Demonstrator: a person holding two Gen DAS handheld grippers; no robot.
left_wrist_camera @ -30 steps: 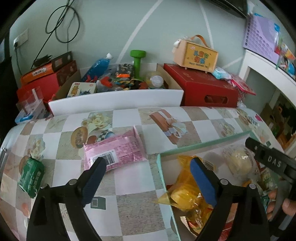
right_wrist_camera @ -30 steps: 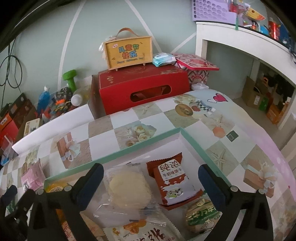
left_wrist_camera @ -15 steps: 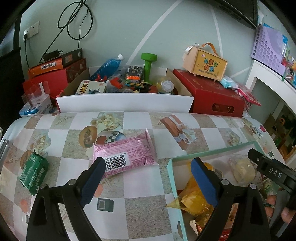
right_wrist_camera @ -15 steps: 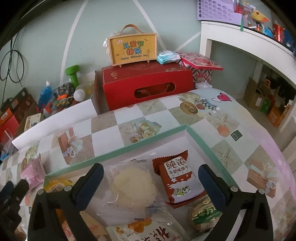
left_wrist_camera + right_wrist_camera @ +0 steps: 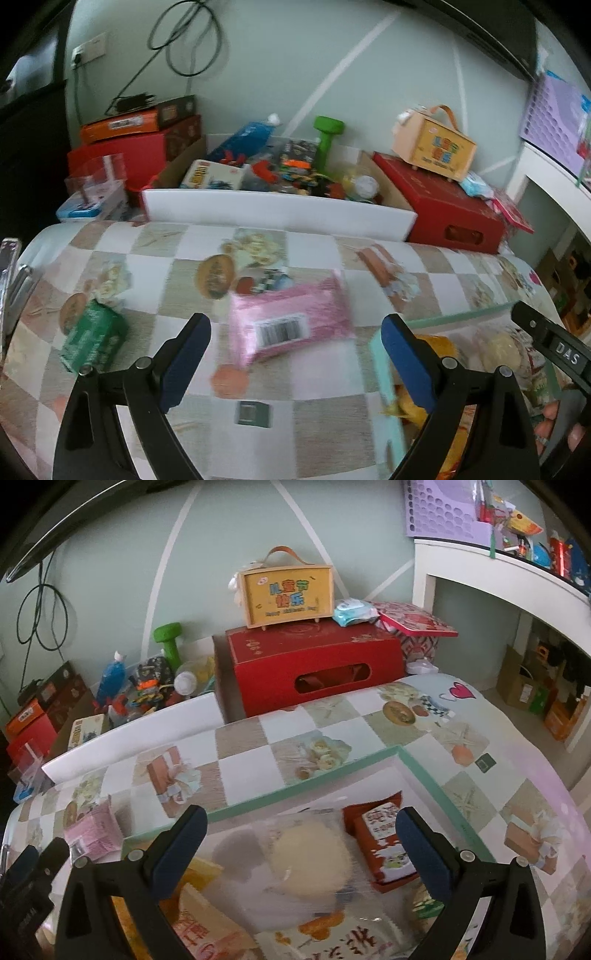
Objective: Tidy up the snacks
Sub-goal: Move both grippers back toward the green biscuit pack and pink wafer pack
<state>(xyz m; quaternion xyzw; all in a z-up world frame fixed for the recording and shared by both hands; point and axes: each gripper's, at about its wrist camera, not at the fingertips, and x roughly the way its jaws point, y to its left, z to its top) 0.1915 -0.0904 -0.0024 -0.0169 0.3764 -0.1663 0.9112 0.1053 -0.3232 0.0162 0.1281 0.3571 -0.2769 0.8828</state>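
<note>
A pink snack packet [image 5: 288, 325] with a barcode lies flat on the checked tablecloth, just ahead of my left gripper [image 5: 295, 343], which is open and holds nothing. A green snack box [image 5: 92, 336] lies to its left. At the right stands a mint-rimmed tray [image 5: 295, 786] holding a round pale cake in clear wrap [image 5: 310, 856], a red biscuit packet [image 5: 384, 838] and yellow packets [image 5: 432, 350]. My right gripper [image 5: 301, 834] hangs open over the tray, touching nothing. The pink snack packet [image 5: 92, 834] also shows at the left of the right wrist view.
Behind the table's far edge stand a white-fronted box of toys [image 5: 277, 210], a red carton [image 5: 314, 664] with a yellow handled case [image 5: 288, 590] on top, and stacked red and orange boxes [image 5: 129, 140]. A white shelf unit [image 5: 498, 576] rises at the right.
My left gripper has swung left, off the tray, so the pink packet now lies between its open fingers' line. The right gripper has drawn back slightly over the tray. Nothing was gripped.
</note>
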